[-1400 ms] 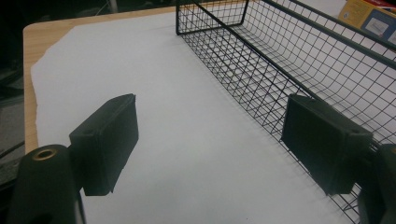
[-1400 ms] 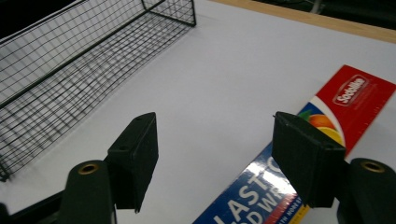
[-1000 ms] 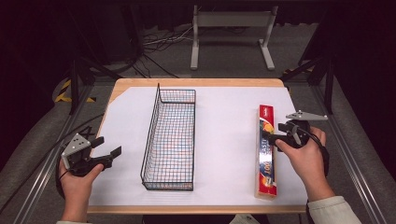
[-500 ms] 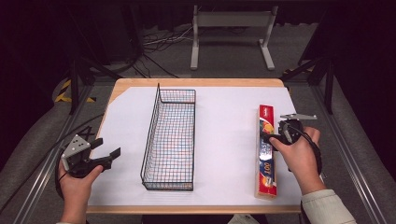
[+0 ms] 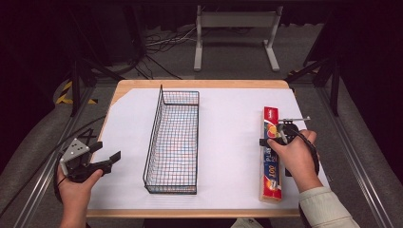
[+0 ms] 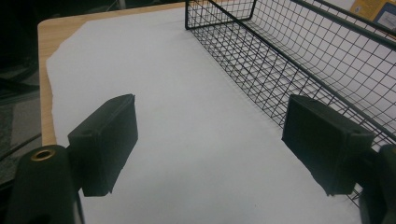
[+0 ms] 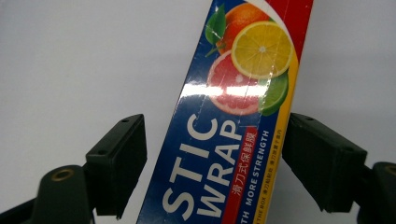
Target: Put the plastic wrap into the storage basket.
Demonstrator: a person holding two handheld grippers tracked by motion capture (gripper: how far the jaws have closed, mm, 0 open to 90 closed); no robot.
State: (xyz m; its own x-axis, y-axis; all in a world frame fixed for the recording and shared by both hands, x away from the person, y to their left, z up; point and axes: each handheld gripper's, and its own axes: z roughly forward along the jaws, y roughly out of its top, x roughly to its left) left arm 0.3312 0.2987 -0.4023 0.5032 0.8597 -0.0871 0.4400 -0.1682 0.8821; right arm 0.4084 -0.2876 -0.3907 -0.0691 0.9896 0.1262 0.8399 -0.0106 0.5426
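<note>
- Since a second ago, the right claw (image 7: 212,154) is being lowered over the plastic wrap box (image 5: 271,154), jaws spread astride it.
- Along the surface's (image 5: 228,118) right edge, the box is being straddled.
- Near the left edge, the left claw (image 5: 105,156) is being held spread beside the wire basket (image 5: 174,137).

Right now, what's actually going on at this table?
A person is working with a hand-held claw in each hand. The right claw is lowered over a long box of plastic wrap lying on the white sheet, its jaws open on either side of the box and not yet gripping it. The left claw is open and idle near the table's left edge, beside an empty black wire basket in the middle.
</note>
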